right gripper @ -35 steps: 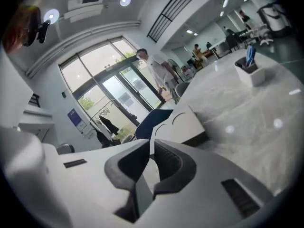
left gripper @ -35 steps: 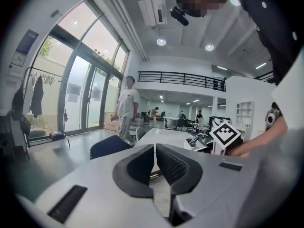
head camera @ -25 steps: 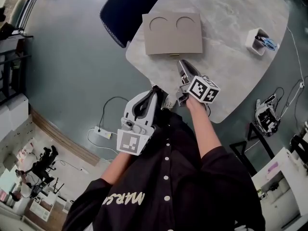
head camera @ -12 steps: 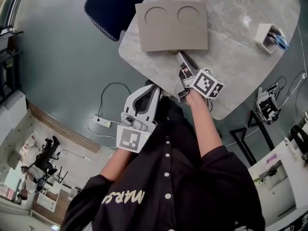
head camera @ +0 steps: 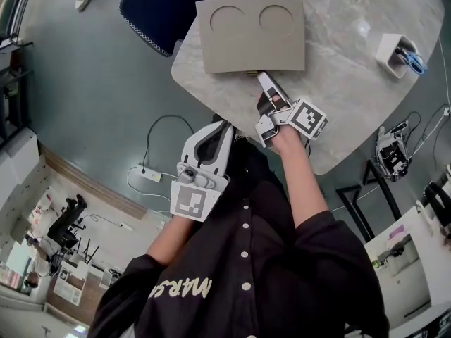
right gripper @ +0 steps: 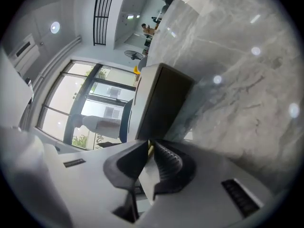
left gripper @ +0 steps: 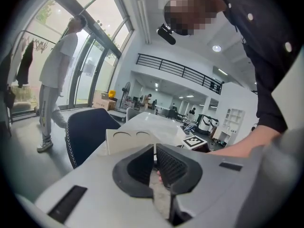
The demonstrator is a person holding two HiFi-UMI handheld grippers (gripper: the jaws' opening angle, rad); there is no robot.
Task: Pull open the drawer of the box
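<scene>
At far left a power strip lies on the grey floor. In the left gripper view we see a bystander in light clothes standing by the glass wall. A dark blue chair is pushed up to the left edge of the marble table.

We hold the left gripper close to the body, off the table's near edge and well apart from the box. Its own view shows the jaws drawn in to a thin slit, with nothing caught between them.

The box, flat and tan with two round recesses in its lid, sits on the table's far left part, just beside the chair. We see its lid from low down in the left gripper view.

To the right, our right gripper reaches forward to the middle of the box's near edge. There its jaws are pinched narrow on the small gold handle of the drawer. In the right gripper view a yellow sliver of that handle shows between the ribbed pads, hard against the dark drawer front. We can make out no gap between drawer and box from above.

At far right a small white tub holding something blue stands near the table's edge, well apart from the box.
</scene>
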